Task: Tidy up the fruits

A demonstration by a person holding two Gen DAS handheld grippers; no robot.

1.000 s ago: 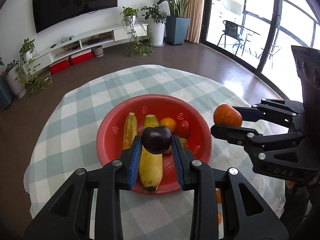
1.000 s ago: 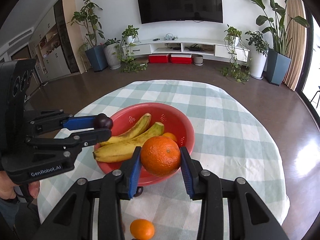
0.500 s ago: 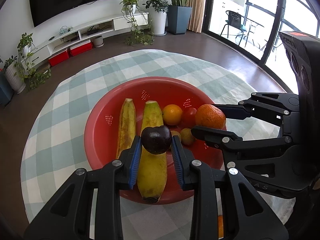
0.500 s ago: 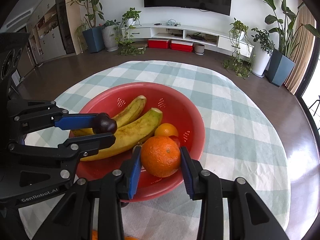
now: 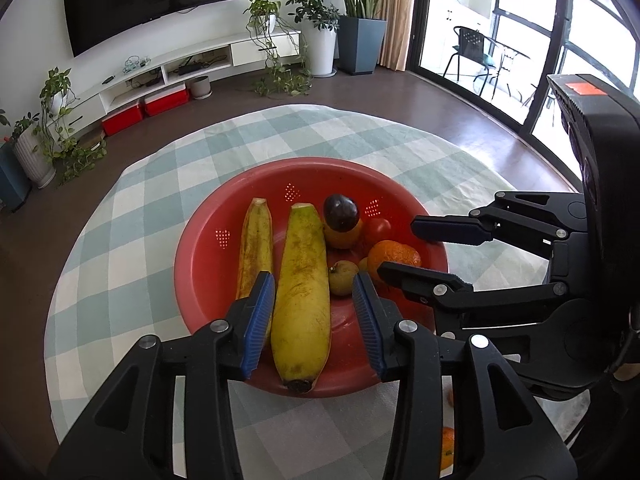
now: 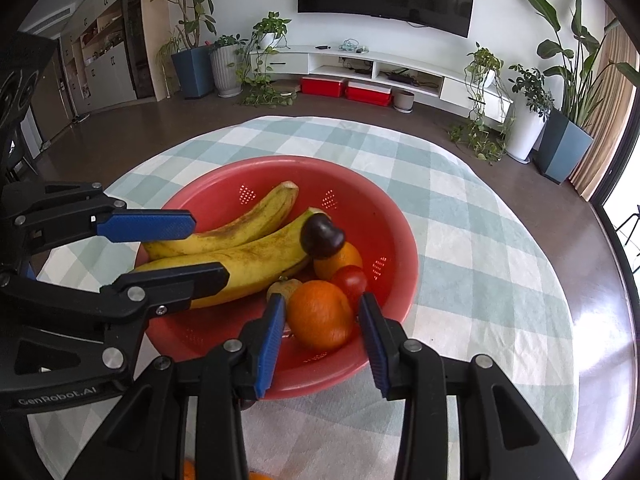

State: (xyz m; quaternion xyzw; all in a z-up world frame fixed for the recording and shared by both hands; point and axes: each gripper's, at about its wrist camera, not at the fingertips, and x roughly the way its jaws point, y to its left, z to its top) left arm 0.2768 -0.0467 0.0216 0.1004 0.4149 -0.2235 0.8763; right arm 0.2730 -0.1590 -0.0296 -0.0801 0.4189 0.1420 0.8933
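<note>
A red colander bowl (image 5: 192, 248) (image 6: 400, 240) holds two bananas (image 5: 304, 288) (image 6: 240, 264), a tomato (image 5: 378, 228) and a small brownish fruit (image 5: 342, 278). A dark plum (image 5: 341, 212) (image 6: 322, 238) lies free on a small orange (image 6: 344, 258) at the bowl's far side. My left gripper (image 5: 314, 320) (image 6: 210, 250) hovers over the bananas, jaws opening, nothing between them. The big orange (image 6: 320, 316) (image 5: 394, 256) rests in the bowl between the pads of my right gripper (image 6: 322, 332) (image 5: 398, 246), whose jaws are opening, with thin gaps on both sides.
The bowl stands on a round table with a green-and-white checked cloth (image 5: 132, 240). A loose mandarin (image 5: 447, 446) lies on the cloth near me, below the right gripper. The two grippers stand close side by side over the bowl's near half.
Both grippers sank toward the bowl. The left jaws opened and the plum dropped onto the small orange. The right jaws eased apart, leaving the big orange resting in the bowl.
</note>
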